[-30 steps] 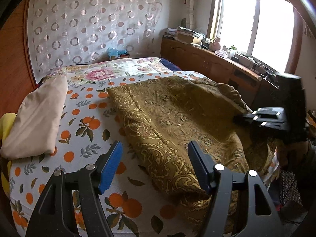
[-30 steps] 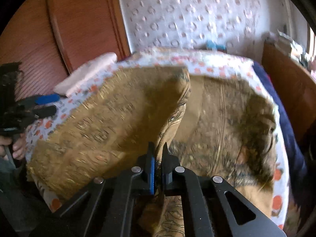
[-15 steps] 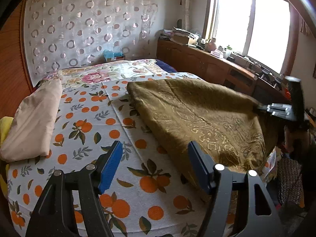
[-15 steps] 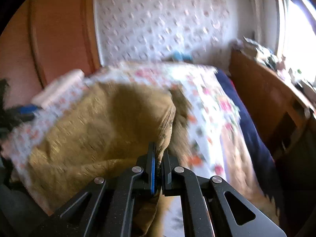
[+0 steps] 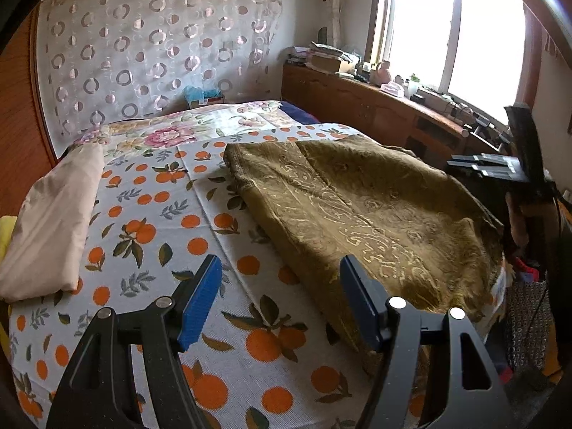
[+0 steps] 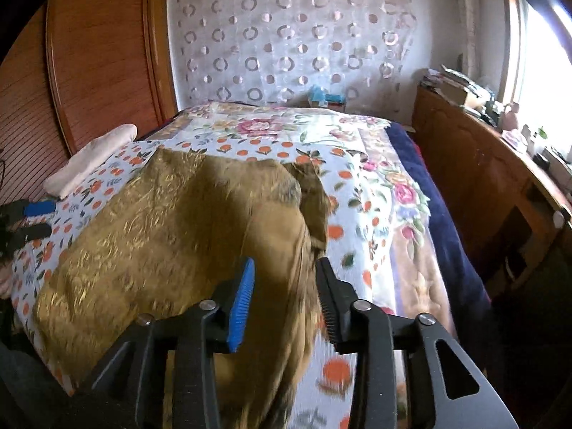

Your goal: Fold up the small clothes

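Left wrist view: left gripper (image 5: pixel 280 300) above the orange-print bed (image 5: pixel 150 214), jaws spread wide, nothing between them. Gold-brown cloth (image 5: pixel 357 214) lying folded across the bed's right side. Right wrist view: right gripper (image 6: pixel 284 304) with jaws spread apart, cloth's edge between them, loose.

Orange-print bedspread (image 5: pixel 153 221), folded beige bedding (image 5: pixel 53 221) at its left edge, wooden sideboard (image 5: pixel 361 114) under the window (image 5: pixel 447 28).

both grippers: black angular frames with triangular cutouts, silver round screws, ribbed blue pads (image 5: pixel 200 300) on fingers.
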Tool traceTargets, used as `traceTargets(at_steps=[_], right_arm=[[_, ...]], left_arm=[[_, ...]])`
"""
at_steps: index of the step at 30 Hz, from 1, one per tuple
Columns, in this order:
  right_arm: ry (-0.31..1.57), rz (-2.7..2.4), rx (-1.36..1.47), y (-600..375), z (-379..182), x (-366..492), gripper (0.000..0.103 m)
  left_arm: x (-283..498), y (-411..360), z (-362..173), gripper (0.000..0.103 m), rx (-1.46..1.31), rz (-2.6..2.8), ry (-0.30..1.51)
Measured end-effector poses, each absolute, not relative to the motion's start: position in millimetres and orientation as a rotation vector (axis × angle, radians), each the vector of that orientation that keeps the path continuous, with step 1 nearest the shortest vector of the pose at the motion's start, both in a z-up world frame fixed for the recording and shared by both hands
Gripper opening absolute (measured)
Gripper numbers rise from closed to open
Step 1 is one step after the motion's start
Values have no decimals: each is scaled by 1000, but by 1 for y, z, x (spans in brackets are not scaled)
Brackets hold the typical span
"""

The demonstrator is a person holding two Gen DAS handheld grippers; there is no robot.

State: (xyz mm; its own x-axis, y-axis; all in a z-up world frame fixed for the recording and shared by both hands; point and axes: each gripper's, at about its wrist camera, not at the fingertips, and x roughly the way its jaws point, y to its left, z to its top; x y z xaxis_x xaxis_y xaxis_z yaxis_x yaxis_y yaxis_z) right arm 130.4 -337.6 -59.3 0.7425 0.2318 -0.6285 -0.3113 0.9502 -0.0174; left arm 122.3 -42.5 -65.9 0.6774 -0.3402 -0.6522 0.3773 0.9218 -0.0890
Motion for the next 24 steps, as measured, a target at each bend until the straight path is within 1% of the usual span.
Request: traceTargets(at_steps=[1,8,12,15,24], right_arm=[[676,301,-127,-336,-59,141,44],[726,309,-128,-320,-64,232,44],[810,335,-140,-305,-80,272,44],[879,345,-147,-299,-94,286,44],[884,407,-158,-286,-93,273,44]], left_arm=[[126,-43,-66,69,59,-401,721],[140,-45,-66,69,58,-388,726],[140,-44,-69,69,52,-387,737],[138,-45,-73,69,56,-389,747],[136,-46,-76,69,44,-390,757]])
